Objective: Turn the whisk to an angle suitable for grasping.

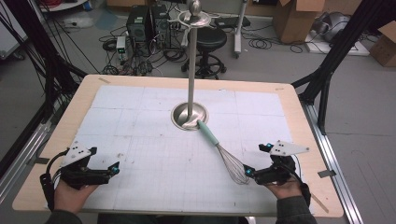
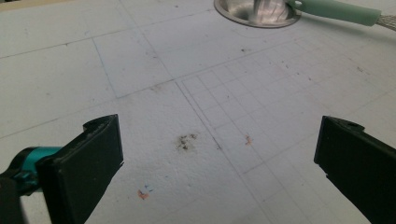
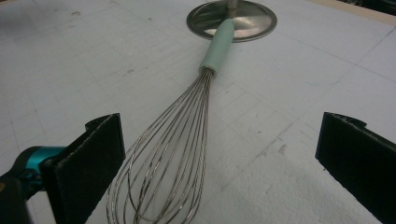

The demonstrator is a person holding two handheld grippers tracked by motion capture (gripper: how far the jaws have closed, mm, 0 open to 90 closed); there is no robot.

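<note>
No legible writing is found on the whisk (image 1: 219, 147), the stand (image 1: 190, 114) or the white mat (image 1: 140, 116). The whisk lies flat on the mat, its green handle (image 3: 217, 45) resting on the rim of the stand's round base (image 3: 252, 21), its wire loops directed toward the right gripper (image 1: 258, 161). In the right gripper view, the wires lie between the widely parted jaws; nothing is gripped. In the high view, the stand's upright pole and hooked top are shown. The left gripper (image 1: 103, 161) is held low at the near left, jaws wide apart and empty, over stained mat (image 2: 187, 142).
</note>
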